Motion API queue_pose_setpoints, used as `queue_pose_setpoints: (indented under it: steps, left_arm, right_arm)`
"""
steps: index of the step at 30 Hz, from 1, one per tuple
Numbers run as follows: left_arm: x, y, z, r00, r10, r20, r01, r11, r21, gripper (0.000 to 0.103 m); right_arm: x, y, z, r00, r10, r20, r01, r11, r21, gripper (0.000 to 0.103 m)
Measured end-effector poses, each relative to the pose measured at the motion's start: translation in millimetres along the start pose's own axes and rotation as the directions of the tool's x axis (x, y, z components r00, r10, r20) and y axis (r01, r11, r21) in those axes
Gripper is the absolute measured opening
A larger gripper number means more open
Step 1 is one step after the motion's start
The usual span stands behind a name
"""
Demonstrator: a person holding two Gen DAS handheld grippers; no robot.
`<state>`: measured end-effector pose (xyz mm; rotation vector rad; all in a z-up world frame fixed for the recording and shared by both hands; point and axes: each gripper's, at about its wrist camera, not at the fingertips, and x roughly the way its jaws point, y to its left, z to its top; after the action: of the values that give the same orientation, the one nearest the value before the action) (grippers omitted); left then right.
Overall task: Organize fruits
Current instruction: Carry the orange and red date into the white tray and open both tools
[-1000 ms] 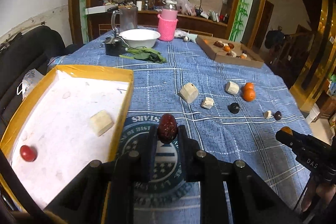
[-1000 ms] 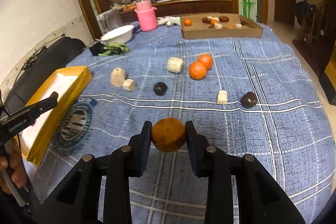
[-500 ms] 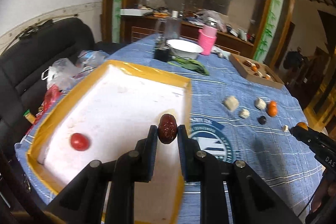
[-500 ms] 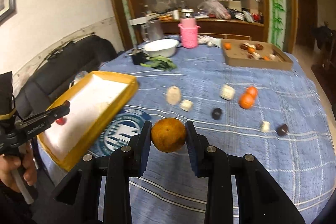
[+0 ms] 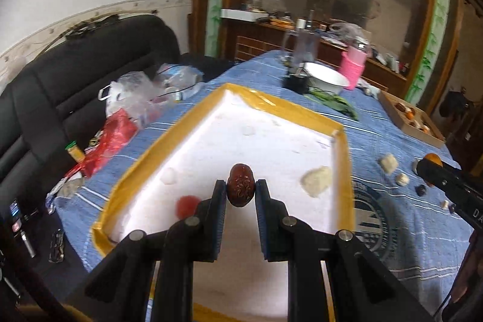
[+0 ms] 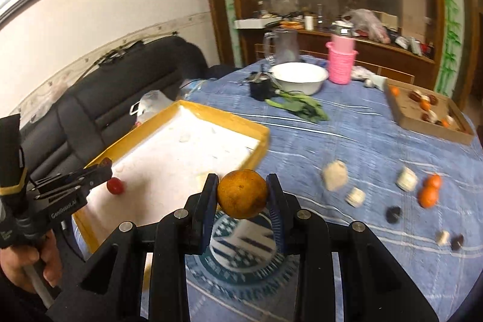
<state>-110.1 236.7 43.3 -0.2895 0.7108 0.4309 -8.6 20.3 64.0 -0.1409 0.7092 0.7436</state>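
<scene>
Your left gripper [image 5: 240, 189] pinches a wrinkled red date [image 5: 240, 184] above the yellow-rimmed tray [image 5: 342, 171] — jaws nearly closed. Your right gripper [image 6: 242, 196] clamps an orange [image 6: 242, 197] over the blue tablecloth [image 6: 347, 141].

Wrinkled glossy date [image 5: 240, 185], dimpled matt orange [image 6: 242, 197], woven cloth tablecloth [image 6: 347, 125], seemingly foam tray [image 5: 241, 98].

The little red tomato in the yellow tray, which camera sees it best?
The right wrist view: the cherry tomato looks sharp and whole there, beside the left gripper. In the left wrist view it is blurred, partly behind a finger.
</scene>
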Motion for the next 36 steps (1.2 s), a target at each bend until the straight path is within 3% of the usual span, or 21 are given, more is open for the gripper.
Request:
queue_pose_setpoints:
  steps: [18, 36]
  left_arm:
    - [50.4, 20.0, 24.1, 0.993, 0.085, -0.087, -0.087, 0.996, -0.024, 0.021]
    - [95.8, 17.8, 31.7, 0.967, 0.129, -0.222, -0.133, 0.991, -0.001, 0.022]
  right_arm:
    - [115.1, 16.8, 31.4, 0.99, 0.019, -0.14, -0.024, 0.999, -0.035, 0.03]
    - [167.0, 11.6, 34.6, 0.976, 0.011, -0.218, -0.019, 0.999, -0.036, 0.03]
